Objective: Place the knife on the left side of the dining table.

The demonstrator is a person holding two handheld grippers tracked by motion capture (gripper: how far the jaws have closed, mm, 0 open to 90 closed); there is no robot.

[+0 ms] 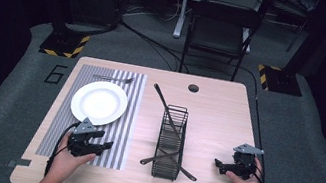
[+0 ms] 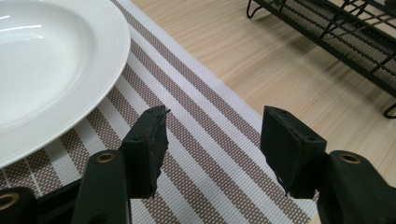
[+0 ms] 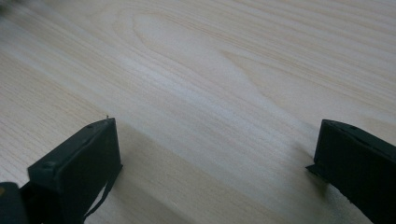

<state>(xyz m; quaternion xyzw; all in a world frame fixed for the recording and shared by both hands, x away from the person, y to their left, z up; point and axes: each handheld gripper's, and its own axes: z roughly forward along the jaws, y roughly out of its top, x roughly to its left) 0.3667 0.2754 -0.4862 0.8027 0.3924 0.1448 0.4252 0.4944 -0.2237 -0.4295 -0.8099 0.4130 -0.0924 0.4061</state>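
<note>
A white plate (image 1: 99, 102) rests on a striped placemat (image 1: 121, 130) at the table's left. A fork (image 1: 113, 78) lies on the mat beyond the plate. A black wire rack (image 1: 171, 141) stands mid-table with long dark utensils (image 1: 164, 103) laid in and across it. My left gripper (image 1: 104, 145) sits open on the mat's near part, just below the plate; in the left gripper view the plate (image 2: 42, 70) is at upper left and the rack (image 2: 345, 37) at upper right of the gripper (image 2: 212, 140). My right gripper (image 1: 218, 164) is open on bare wood right of the rack, nothing between its jaws (image 3: 215, 149).
The wooden table (image 1: 220, 117) has a small round hole (image 1: 193, 88) near its far edge. A black folding chair (image 1: 220, 30) stands beyond the table on the grey floor. Cables trail from each gripper toward the near edge.
</note>
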